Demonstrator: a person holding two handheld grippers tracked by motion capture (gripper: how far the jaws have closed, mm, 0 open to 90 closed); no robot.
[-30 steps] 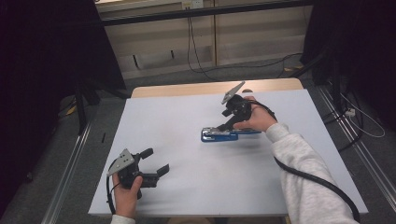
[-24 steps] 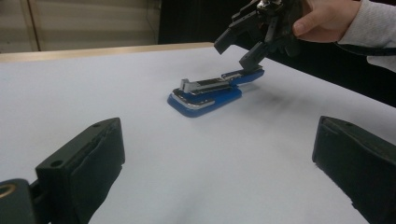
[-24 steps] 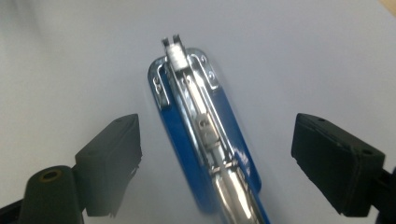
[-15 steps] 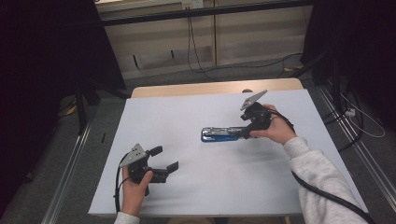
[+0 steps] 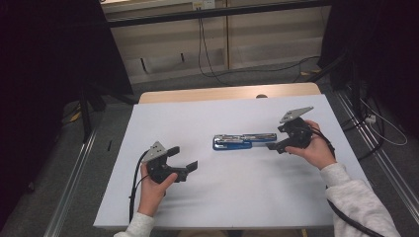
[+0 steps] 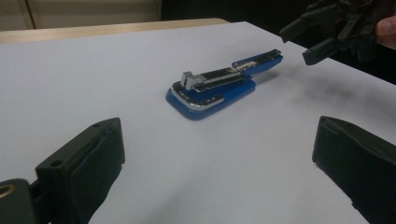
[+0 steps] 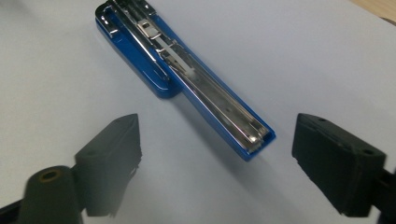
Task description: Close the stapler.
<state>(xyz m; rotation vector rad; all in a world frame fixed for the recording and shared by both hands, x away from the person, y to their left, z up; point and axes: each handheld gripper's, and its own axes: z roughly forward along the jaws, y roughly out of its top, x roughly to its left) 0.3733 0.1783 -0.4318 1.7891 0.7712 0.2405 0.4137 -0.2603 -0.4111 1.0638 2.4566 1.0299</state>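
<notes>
A blue stapler [image 5: 244, 141] lies swung open flat on the white tabletop [image 5: 222, 197], its metal staple channel facing up. My right gripper [image 5: 275, 140] hovers just off the stapler's right end, open, with nothing between its jaws. The right gripper view looks down on the stapler [image 7: 187, 79], whose thin arm ends just ahead of the spread right gripper [image 7: 217, 158]. My left gripper [image 5: 184, 158] is open at the front left, apart from the stapler. Its own view has the stapler [image 6: 219, 86] lying beyond the left gripper [image 6: 219, 149], and the right gripper [image 6: 317, 39] farther back.
A wooden strip [image 5: 222, 94] edges the table's far side. Black curtains [image 5: 49, 59] hang at both sides, and cables [image 5: 212, 54] run over the floor behind. Metal rails [image 5: 74, 197] flank the table.
My right gripper has drawn back to the right, off the stapler, which stays on the table. My left gripper has moved right and forward, toward the stapler.
</notes>
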